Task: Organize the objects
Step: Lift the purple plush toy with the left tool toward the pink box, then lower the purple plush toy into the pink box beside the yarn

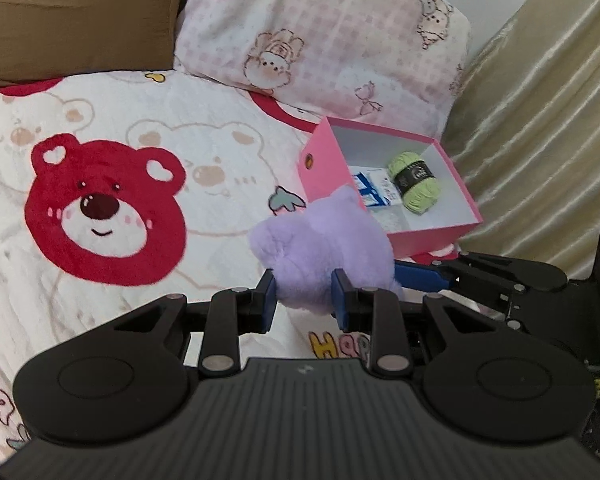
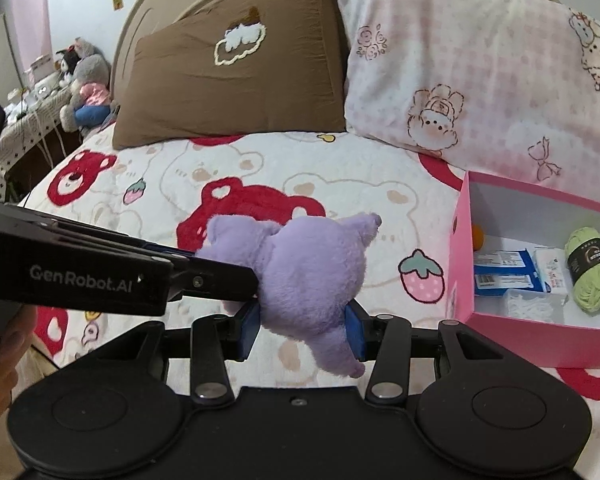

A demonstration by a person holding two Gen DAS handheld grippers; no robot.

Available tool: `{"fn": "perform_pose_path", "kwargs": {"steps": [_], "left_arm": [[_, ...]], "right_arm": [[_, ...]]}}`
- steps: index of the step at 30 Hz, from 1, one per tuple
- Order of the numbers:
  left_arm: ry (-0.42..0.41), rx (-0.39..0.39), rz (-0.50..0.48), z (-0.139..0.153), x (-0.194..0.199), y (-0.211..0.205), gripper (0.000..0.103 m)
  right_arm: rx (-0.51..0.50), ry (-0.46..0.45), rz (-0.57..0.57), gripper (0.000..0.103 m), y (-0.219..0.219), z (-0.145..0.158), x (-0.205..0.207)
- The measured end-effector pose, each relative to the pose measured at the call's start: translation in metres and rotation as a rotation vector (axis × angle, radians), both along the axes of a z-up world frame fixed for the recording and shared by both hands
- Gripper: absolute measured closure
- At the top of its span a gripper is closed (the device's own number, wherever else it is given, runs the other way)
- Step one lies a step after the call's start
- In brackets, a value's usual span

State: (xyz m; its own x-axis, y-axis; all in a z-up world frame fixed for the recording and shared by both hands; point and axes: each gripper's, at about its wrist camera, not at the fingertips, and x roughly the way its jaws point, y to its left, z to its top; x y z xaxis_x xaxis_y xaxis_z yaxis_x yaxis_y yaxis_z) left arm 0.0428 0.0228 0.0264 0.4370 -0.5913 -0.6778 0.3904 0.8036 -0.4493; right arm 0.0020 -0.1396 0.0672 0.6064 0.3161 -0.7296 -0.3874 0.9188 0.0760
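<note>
Plush toy (image 2: pixel 312 276) is hanging clamped between both grippers: left gripper (image 1: pixel 304 292) is pinching one side, right gripper (image 2: pixel 302 332) is squeezing its lower body. Ahead and to the right of the fingers, the pink box (image 2: pixel 460 264) is already holding green yarn (image 2: pixel 590 270) and packets (other contents unclear). Boxing the toy looks to be what remains.
</note>
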Motion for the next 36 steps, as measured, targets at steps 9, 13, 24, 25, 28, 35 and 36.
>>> {"fn": "perform_pose_path", "kwargs": {"steps": [9,13,24,25,28,35,36], "left_arm": [[-0.090,0.058,-0.044,0.021,-0.031,-0.026,0.077],[-0.087,0.050,-0.046,0.024,-0.034,-0.035,0.077],[-0.115,0.039,-0.086,0.049,-0.024,-0.089,0.077],[-0.115,0.037,-0.088,0.049,-0.021,-0.095,0.077],[-0.115,0.026,-0.098,0.048,-0.011,-0.114,0.077],[-0.115,-0.003,-0.112,0.046,0.018,-0.151,0.077],[-0.111,-0.001,-0.116,0.046,0.023,-0.156,0.076]], "right_arm": [[-0.015,-0.008,0.017,0.052,-0.020,0.013,-0.019],[-0.011,-0.018,0.018,0.052,-0.033,0.015,-0.023],[-0.042,-0.060,0.021,0.052,-0.074,0.031,-0.013],[-0.045,-0.063,0.015,0.052,-0.079,0.032,-0.011],[-0.046,-0.076,-0.008,0.052,-0.094,0.032,-0.004],[-0.028,-0.144,-0.042,0.052,-0.134,0.032,0.015],[-0.018,-0.151,-0.040,0.052,-0.140,0.031,0.020]]}}
